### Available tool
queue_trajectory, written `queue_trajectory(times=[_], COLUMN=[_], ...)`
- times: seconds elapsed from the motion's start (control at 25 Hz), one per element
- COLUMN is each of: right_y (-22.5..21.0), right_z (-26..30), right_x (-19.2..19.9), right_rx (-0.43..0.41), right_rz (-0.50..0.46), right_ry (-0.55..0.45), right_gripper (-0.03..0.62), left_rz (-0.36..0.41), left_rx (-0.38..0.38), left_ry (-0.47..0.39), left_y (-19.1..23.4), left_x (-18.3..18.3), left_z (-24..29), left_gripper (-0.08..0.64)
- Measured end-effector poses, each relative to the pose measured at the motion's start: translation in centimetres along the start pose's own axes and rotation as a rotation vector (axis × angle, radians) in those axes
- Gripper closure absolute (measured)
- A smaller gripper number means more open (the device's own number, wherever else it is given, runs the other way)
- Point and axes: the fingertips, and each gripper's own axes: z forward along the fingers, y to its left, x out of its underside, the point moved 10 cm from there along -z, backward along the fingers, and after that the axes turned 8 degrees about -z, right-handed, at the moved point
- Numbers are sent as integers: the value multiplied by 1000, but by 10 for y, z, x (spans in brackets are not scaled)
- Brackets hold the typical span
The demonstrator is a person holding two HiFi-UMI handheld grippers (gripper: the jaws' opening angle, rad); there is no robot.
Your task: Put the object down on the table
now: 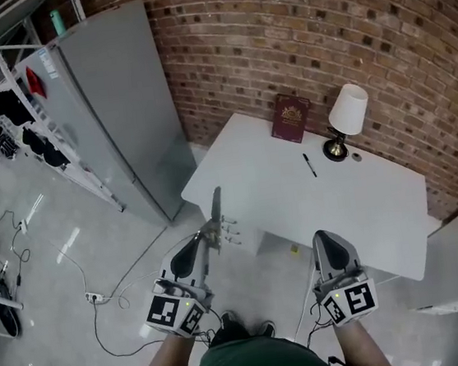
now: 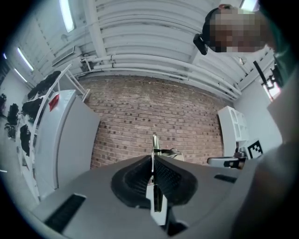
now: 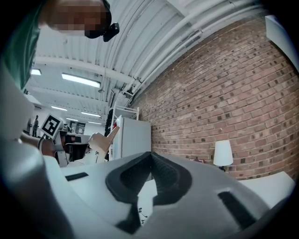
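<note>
The left gripper [image 1: 205,241] was clamped on a thin metal utensil [image 1: 216,211], held in the air just short of the near left edge of the tabletop [image 1: 299,211]. The right gripper [image 1: 329,240] was closed, empty.

one table [image 1: 299,211], one lamp [image 1: 348,114], one book [image 1: 291,118], one pen [image 1: 310,165]

A maroon book [image 1: 290,118], a lamp [image 1: 347,118] and a pen [image 1: 310,165] sit near the brick wall [image 1: 318,34].

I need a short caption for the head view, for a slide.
Left tool grips a thin metal object before the white table; right tool shut, empty.
</note>
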Motion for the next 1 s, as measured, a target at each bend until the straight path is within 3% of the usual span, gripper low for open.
queue_trajectory(times=[0.48,1.0], right_y=[-17,-9], right_z=[43,151], right_x=[15,29], right_rx=[-7,75], right_rz=[21,-10], right_ry=[36,127], right_gripper=[589,589], left_rz=[-27,-88], left_rx=[-21,52], left_ry=[5,48], left_y=[31,147], left_x=[4,8], left_z=[37,120], left_gripper=[548,548])
